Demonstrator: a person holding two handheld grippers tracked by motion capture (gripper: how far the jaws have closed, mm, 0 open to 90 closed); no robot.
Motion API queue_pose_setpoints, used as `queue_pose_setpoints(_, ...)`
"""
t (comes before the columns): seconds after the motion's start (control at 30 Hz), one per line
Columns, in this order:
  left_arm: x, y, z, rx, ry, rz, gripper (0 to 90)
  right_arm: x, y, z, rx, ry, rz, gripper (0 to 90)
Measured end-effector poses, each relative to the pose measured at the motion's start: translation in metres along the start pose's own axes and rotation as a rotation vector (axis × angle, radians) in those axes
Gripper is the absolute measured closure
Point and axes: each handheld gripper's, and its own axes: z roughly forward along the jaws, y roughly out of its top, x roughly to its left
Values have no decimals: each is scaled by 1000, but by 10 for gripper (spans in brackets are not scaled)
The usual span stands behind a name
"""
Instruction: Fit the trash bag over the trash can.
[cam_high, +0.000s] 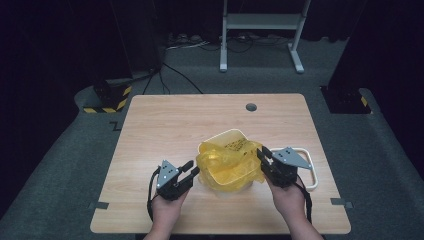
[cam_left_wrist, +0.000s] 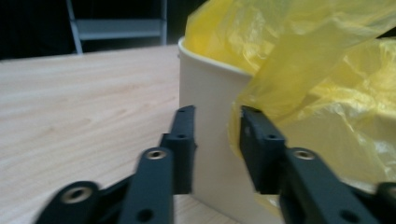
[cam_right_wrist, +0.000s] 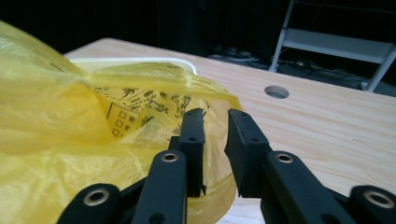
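Two grippers flank a cream bin (cam_high: 231, 181) lined with a yellow bag (cam_high: 227, 159), just below the centre of the high view, on a pale wooden table (cam_high: 165, 125). The left gripper (cam_high: 191, 172) sits at the lower left of the bin, its jaws apart, nothing pinched between them; in the left gripper view the bin wall (cam_left_wrist: 205, 121) stands right behind the gap and a fold of the bag (cam_left_wrist: 299, 70) hangs by the right-hand jaw, though whether it touches I cannot tell. The right gripper (cam_high: 262, 156) is over at the bin's right rim, jaws parted by a narrow gap; in the right gripper view the bag's printed plastic (cam_right_wrist: 140, 107) lies behind and beside the left-hand jaw, not clamped. A white rectangular frame (cam_high: 312, 175) lies flat on the table at centre right, partly under that gripper. The tabletop has a round grommet hole (cam_high: 251, 107) near its upper edge. Around the table there is grey carpet (cam_high: 380, 150), dark surroundings, a white metal stand (cam_high: 262, 22) at upper centre with cables (cam_high: 175, 70) trailing across the floor, and black-and-yellow striped bases (cam_high: 107, 97) at upper left and right
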Motion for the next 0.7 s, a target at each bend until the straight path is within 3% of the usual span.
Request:
queue_pose_setpoints(0.07,-2,2,-3,-13,5,-2,558,1,0,-9,-12,-10,13,727)
queue_pose_setpoints(0.17,-2,4,-8,-22,19,13,540,2,-1,-18,-30,-22,27,708)
queue_pose_setpoints(0.27,-2,4,-8,-25,22,3,537,1,-1,-24,-48,-16,42,688)
queue_pose_setpoints(0.57,1,3,-8,-32,27,1,454,-2,-9,-31,-70,-15,96,652)
queue_pose_setpoints(0.7,0,9,-15,-75,47,44,419,6,-4,-35,-85,-12,104,679)
